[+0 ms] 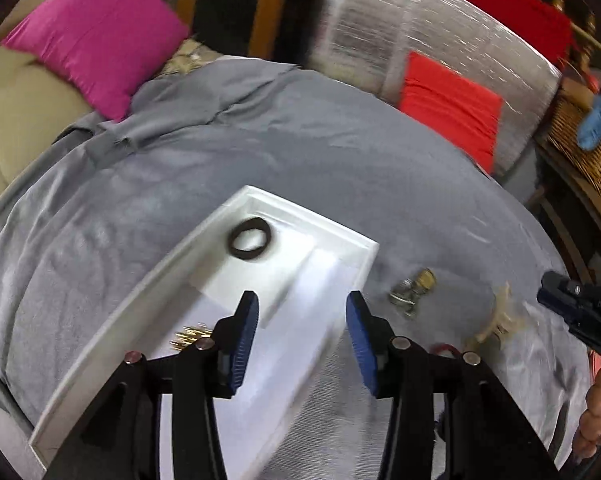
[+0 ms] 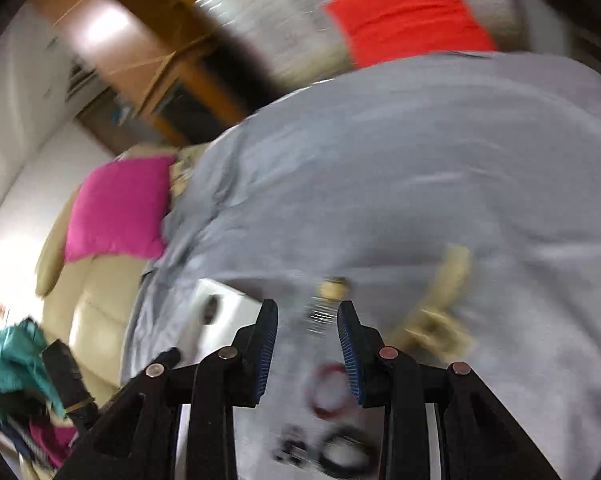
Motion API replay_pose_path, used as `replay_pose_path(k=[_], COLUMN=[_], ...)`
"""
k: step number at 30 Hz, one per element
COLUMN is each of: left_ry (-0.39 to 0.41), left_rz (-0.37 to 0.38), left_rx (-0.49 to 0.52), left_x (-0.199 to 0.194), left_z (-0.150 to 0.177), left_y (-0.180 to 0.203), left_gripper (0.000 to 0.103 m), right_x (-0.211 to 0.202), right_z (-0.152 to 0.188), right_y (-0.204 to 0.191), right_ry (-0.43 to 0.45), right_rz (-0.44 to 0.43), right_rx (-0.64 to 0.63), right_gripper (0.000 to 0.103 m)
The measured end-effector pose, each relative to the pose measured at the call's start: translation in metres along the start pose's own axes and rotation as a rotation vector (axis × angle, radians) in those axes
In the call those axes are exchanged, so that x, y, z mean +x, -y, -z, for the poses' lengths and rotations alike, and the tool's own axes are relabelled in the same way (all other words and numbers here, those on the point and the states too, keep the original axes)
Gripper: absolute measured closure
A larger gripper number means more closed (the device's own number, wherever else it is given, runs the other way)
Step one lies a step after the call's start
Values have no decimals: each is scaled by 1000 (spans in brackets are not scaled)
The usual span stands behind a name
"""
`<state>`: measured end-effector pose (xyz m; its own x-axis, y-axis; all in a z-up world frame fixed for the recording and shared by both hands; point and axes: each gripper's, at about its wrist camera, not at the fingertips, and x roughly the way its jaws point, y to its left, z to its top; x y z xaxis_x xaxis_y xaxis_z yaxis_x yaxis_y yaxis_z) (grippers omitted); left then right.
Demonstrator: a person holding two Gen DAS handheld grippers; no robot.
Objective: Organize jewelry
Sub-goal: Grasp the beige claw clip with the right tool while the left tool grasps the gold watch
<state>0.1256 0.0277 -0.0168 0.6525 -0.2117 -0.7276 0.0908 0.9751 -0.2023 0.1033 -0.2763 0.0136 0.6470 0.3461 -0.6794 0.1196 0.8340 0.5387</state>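
Now | left tongs [image 1: 302, 334] spread, empty, over white tray [image 1: 100, 340] | right tongs [image 2: 307, 350] spread, empty

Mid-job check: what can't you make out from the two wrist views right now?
- Left wrist: gold piece in the white tray, mostly behind a left gripper finger.
- Left wrist: red ring, mostly hidden by that gripper.
- Right wrist: motion blur smears the dark pieces below the right gripper; type unclear.

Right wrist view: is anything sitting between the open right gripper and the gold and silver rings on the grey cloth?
Nothing visible does. The right gripper is open and empty, and the gold and silver rings lie just beyond its fingertips on bare grey cloth. The beige hair clip lies off to the right.
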Motion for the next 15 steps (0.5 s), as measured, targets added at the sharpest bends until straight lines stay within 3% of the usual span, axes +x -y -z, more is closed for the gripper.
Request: replay_pose_path(k=[7,10,11,15], left_ry=[-41,-72,-79,-92], left_rz=[-2,-4,-8,-12], left_rx=[106,103,103,117], left_x=[15,25,27,33], left_z=[14,16,16,18], left_y=[41,47,49,61], left_gripper=[55,55,55,55], right_x=[0,0,-2,8], right_z=[9,11,14,15], right_y=[61,73,78,74], right_ry=[-48,-47,-39,-55], right_rz=[68,73,63,34], right_rx=[172,200,220,229], right_gripper=[67,39,34,34])
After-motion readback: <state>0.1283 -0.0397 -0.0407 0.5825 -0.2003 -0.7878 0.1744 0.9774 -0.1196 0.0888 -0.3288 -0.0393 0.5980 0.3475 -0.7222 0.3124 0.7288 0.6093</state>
